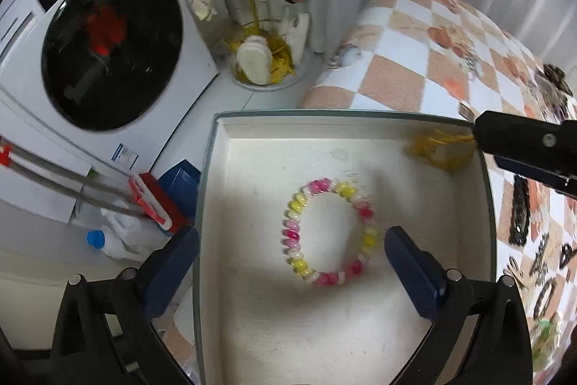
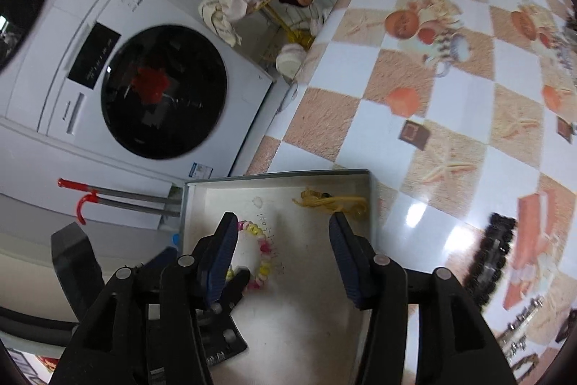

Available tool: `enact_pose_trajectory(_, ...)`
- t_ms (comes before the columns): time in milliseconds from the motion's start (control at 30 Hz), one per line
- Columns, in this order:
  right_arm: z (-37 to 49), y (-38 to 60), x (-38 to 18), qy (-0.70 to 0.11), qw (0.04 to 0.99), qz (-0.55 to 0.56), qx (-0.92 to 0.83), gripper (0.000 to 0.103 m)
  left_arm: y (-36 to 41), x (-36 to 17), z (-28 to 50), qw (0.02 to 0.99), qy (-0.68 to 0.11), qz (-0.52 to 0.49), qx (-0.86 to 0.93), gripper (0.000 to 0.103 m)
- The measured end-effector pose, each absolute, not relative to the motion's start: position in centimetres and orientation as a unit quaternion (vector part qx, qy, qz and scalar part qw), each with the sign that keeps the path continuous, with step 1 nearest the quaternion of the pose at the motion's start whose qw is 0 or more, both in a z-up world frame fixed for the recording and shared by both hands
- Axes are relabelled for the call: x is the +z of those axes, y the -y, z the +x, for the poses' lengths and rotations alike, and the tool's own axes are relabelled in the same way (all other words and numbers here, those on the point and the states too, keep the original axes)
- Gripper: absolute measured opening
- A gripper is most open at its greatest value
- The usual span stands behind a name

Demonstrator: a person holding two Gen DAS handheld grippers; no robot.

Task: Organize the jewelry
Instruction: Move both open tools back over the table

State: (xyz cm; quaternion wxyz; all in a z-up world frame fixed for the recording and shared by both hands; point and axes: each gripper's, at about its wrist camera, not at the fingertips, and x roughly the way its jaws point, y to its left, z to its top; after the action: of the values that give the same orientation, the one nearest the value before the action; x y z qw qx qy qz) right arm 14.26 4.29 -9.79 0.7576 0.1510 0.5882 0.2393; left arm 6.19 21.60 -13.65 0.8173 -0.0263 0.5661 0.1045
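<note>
An open box with a white inside [image 1: 205, 204] [image 2: 277, 175] stands at the left edge of the checkered table. A bracelet of pink, yellow and white beads [image 1: 330, 231] [image 2: 261, 255] lies flat on its floor. My left gripper [image 1: 292, 235] hovers over the bracelet, jaws wide apart and holding nothing. A yellow stringy trinket [image 1: 440, 150] [image 2: 331, 202] rests in the far right corner of the box. My right gripper [image 2: 281, 226] [image 1: 523, 147] is above the box, jaws apart, one fingertip right at the yellow strands but not pinching them.
The checkered tablecloth [image 1: 396, 78] [image 2: 396, 60] carries a dark hair clip [image 1: 521, 210] [image 2: 492, 251] and several other dark pieces [image 1: 541, 276] on the right. Left of the table are a washing machine [image 1: 111, 49] [image 2: 162, 92], red-tipped mop handles [image 1: 72, 183] and a slipper rack [image 1: 259, 53].
</note>
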Motion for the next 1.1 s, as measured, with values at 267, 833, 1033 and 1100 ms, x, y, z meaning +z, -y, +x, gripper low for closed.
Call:
enact_pose_trajectory(267,11.7,0.0,-8.9,-0.590,0.757,0.183,0.213,0.081,-19.9,-12.8,5.3,0.818,-0.567,-0.002,0.100,0.103)
enact_pose_trajectory(833,5.1,15.0,-8.6,-0.588,0.775,0.226,0.051,0.085,-9.1,-10.3,6.2,0.817,-0.573,0.056,-0.014,0.103)
enact_pose_trajectory(1033,3.2,19.8,-9.1,-0.588,0.773,0.237,-0.007,0.085,-4.6,-10.6,7.5,0.814,-0.574,0.067,-0.057,0.103)
enact_pose_trajectory(1100,2.8,21.0,-9.6,-0.590,0.771,0.238,-0.023,0.085,-3.4,-11.1,8.2,0.808,-0.581,0.066,-0.067,0.103)
